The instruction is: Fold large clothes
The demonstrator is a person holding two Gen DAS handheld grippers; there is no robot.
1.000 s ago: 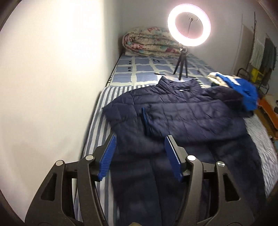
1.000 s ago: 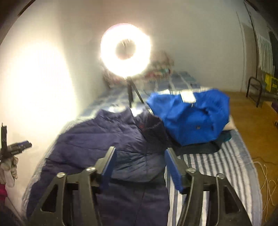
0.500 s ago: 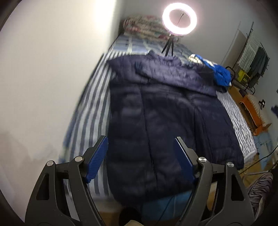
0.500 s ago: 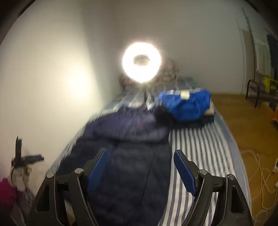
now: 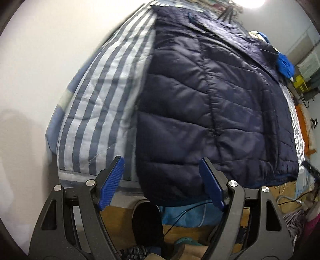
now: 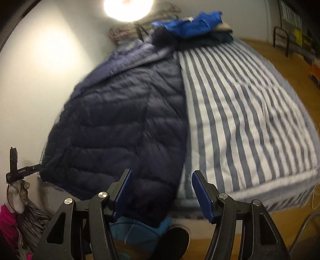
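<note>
A large navy quilted puffer jacket (image 5: 210,104) lies lengthwise on a blue-and-white striped bed (image 5: 94,112), its hem hanging over the near end. In the right wrist view the jacket (image 6: 124,128) covers the left part of the bed (image 6: 240,120). My left gripper (image 5: 163,180) is open and empty, just in front of the hem's left corner. My right gripper (image 6: 162,190) is open and empty, in front of the hem's right corner. Neither touches the jacket.
A ring light (image 6: 128,8) on a tripod stands at the far end of the bed. Folded blue clothes (image 6: 192,24) lie at the jacket's far right. A white wall (image 5: 50,60) runs along the left side. Cables and bags lie on the wooden floor (image 6: 296,236) below.
Both grippers have pulled back from over the jacket's top to the foot of the bed and lowered to the hem. The jacket lies unmoved. Both grippers stay open.
</note>
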